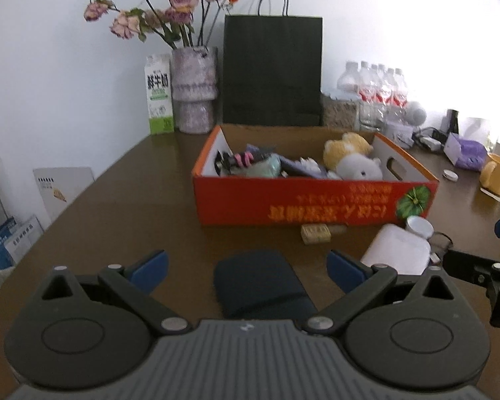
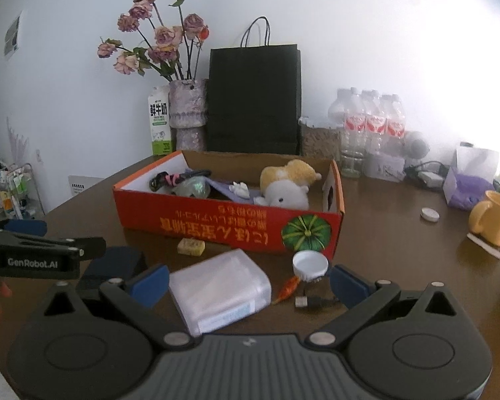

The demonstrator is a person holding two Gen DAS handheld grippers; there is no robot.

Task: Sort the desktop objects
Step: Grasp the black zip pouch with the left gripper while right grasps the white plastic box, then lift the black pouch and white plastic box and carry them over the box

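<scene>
An orange cardboard box (image 1: 316,203) (image 2: 223,226) sits mid-table and holds plush toys (image 1: 353,160) (image 2: 286,186) and other small items. My left gripper (image 1: 246,266) is open, its blue pads either side of a dark blue case (image 1: 260,283) (image 2: 113,266) lying on the table. My right gripper (image 2: 250,283) is open too, with a white translucent plastic pack (image 2: 220,290) (image 1: 396,250) between its fingers. Near the pack lie a white cap (image 2: 310,265) (image 1: 420,225), a small orange item (image 2: 288,288), a black USB plug (image 2: 311,301) and a tan block (image 2: 191,246) (image 1: 316,232).
Along the wall stand a milk carton (image 1: 158,95), a vase of dried roses (image 1: 193,90), a black paper bag (image 1: 271,70) and several water bottles (image 1: 376,90). At right are a yellow mug (image 2: 493,221), a purple tissue box (image 2: 470,183) and a white lid (image 2: 430,215). The table's left edge (image 1: 66,206) drops off.
</scene>
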